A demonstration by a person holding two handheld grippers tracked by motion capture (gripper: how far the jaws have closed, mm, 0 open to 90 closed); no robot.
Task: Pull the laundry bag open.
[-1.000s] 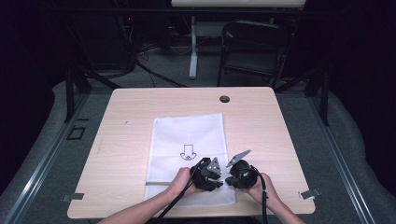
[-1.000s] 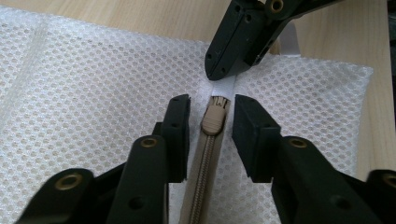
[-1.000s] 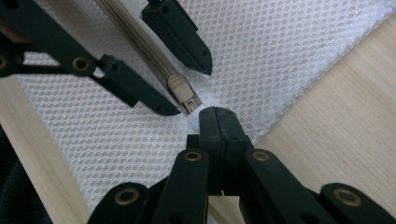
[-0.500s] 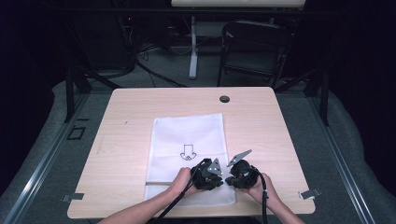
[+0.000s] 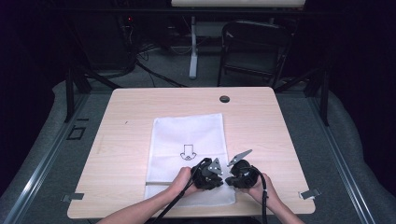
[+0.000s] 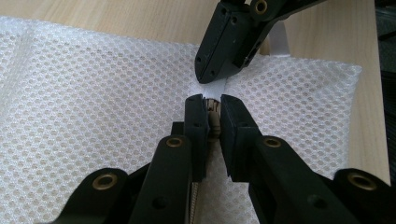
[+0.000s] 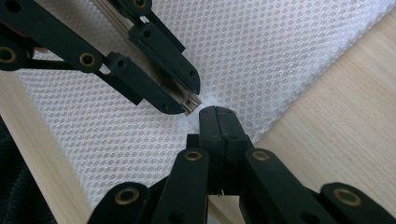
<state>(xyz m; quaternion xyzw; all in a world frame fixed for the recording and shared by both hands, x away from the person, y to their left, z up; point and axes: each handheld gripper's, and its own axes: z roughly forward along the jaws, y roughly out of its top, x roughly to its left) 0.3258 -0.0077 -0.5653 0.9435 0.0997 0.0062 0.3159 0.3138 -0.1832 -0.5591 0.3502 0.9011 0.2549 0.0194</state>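
Table (image 5: 121, 140): light wooden top with a small dark round grommet (image 5: 224, 99) near its far edge; a dark chair (image 5: 254, 51) stands on the floor beyond it.
Mesh bag (image 5: 187, 140): a white honeycomb-mesh pouch lying flat in the middle of the table, printed with a small black arrow mark (image 5: 188, 152); its near end reaches close to the table's front edge.
Zipper pull (image 6: 214, 122): a pale metal slider on the bag's zipper, at the near right part of the bag, sitting between the left gripper's pads.
Left gripper (image 6: 210, 105): jaws drawn narrow, having just been closing, with the zipper pull pinched between them; in the high view it rests on the bag's near end (image 5: 211, 173), held in the person's left hand (image 5: 183, 179).
Right gripper (image 7: 216, 113): jaws fully together, nipping a small tuft of white mesh just beside the zipper pull; in the left gripper view its tip comes down from above (image 6: 210, 77), almost touching the left gripper's tip.
Right hand (image 5: 261, 184): at the bag's right edge, near the table's front.
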